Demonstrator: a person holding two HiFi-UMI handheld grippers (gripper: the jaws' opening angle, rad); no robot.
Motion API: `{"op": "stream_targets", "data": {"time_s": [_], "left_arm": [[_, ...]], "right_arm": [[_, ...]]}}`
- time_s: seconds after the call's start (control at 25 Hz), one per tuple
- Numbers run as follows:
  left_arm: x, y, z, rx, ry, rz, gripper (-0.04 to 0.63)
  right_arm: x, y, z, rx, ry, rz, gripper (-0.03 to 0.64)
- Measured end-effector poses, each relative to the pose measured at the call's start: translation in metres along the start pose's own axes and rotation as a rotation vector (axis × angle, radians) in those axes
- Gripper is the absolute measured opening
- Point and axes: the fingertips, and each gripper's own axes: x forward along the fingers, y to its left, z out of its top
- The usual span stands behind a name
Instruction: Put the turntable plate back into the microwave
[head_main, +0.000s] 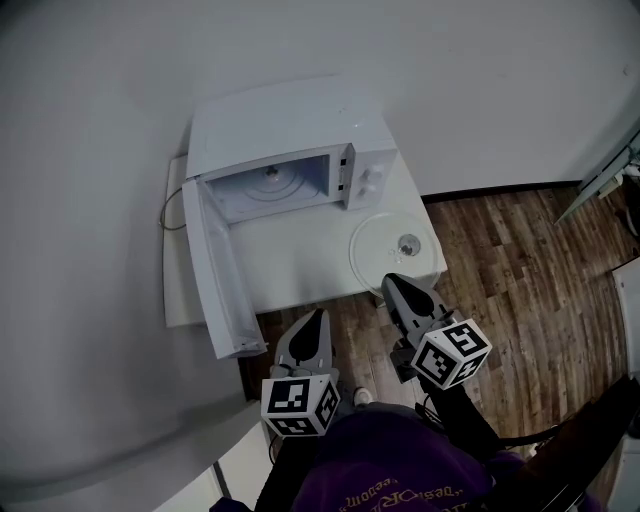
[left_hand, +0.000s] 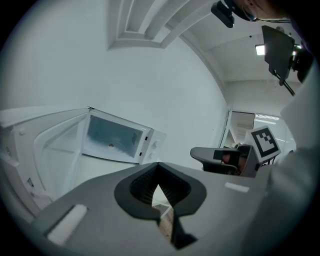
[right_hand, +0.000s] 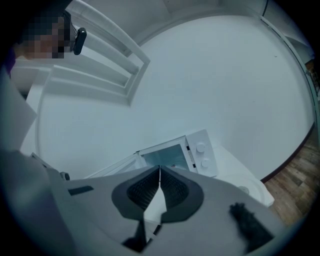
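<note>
In the head view the white microwave (head_main: 300, 135) stands at the back of a white table (head_main: 300, 265), its door (head_main: 215, 275) swung wide open to the left. The cavity floor (head_main: 272, 182) is bare of a plate. The clear round turntable plate (head_main: 392, 243) lies flat on the table to the right of the microwave, near the front edge. My left gripper (head_main: 318, 316) is shut and empty, off the table's front edge. My right gripper (head_main: 392, 282), also shut and empty, is just in front of the plate. Both gripper views look toward the open microwave (left_hand: 117, 137) (right_hand: 177, 154).
A wall runs behind and to the left of the table. Wooden floor (head_main: 520, 270) spreads to the right and under my grippers. A thin cable (head_main: 168, 212) hangs left of the microwave. The open door juts forward past the table's left front corner.
</note>
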Motion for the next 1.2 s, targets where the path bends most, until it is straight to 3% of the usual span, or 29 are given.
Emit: {"op": "stream_targets", "data": {"time_s": [0.44, 0.76, 1.2], "left_arm": [[0.033, 0.018, 0.013, 0.002, 0.033, -0.110, 0.005], [0.048, 0.013, -0.004, -0.022, 0.094, -0.191, 0.005], [0.077, -0.001, -0.021, -0.052, 0.159, -0.191, 0.005]], "right_arm": [[0.040, -0.003, 0.003, 0.000, -0.011, -0.066, 0.012], [0.049, -0.007, -0.007, 0.006, 0.018, -0.110, 0.012], [0.050, -0.041, -0.013, 0.024, 0.067, -0.128, 0.012]]}}
